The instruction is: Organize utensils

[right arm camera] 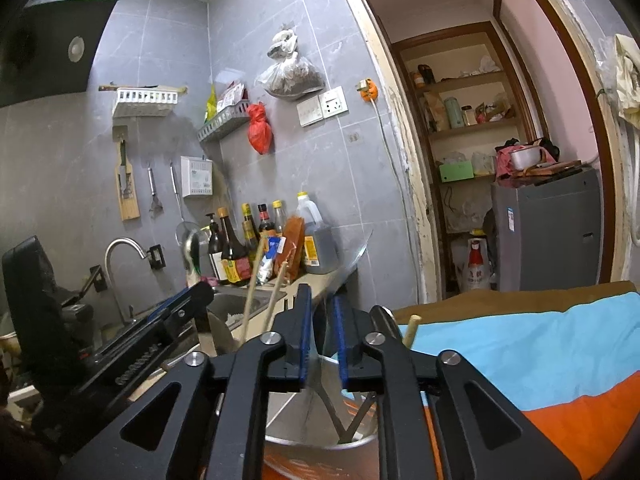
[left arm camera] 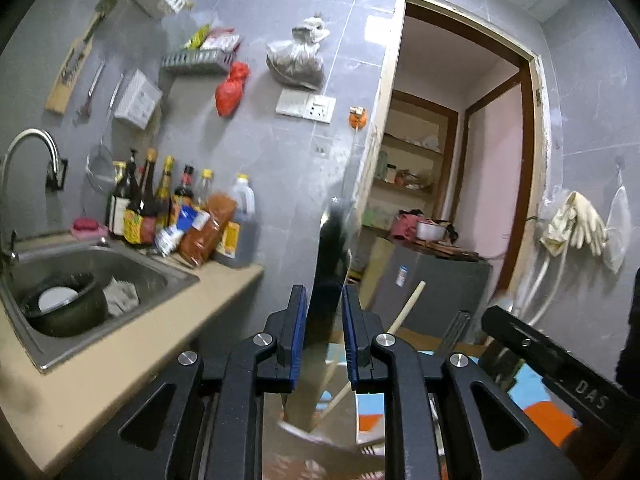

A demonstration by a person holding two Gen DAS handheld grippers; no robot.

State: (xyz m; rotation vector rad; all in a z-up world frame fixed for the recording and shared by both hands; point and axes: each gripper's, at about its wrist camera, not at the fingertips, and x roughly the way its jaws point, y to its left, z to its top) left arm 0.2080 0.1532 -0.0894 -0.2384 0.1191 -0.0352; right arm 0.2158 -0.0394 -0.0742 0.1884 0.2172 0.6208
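Note:
My left gripper (left arm camera: pixel 324 300) has a wide steel knife blade (left arm camera: pixel 330 280) standing upright between its blue pads, which sit close on both sides of it. The blade runs down toward a round metal container (left arm camera: pixel 320 436) below. Wooden chopsticks (left arm camera: pixel 404 312) lean to the right of it. My right gripper (right arm camera: pixel 320 300) has a thin shiny blade (right arm camera: pixel 352 256) between its pads, rising up and right; the pads are narrow around it. The metal container's rim (right arm camera: pixel 360 442) lies under the right gripper. Chopsticks (right arm camera: pixel 276 296) stand left of it. The left gripper's body (right arm camera: pixel 160 328) shows at left.
A steel sink (left arm camera: pixel 100 276) with a dark pot (left arm camera: pixel 64 308) is at left, with a tap (left arm camera: pixel 28 148) and sauce bottles (left arm camera: pixel 180 208) on the beige counter (left arm camera: pixel 120 360). A blue and orange cloth (right arm camera: pixel 540 360) lies at right. A doorway (left arm camera: pixel 460 160) with shelves is behind.

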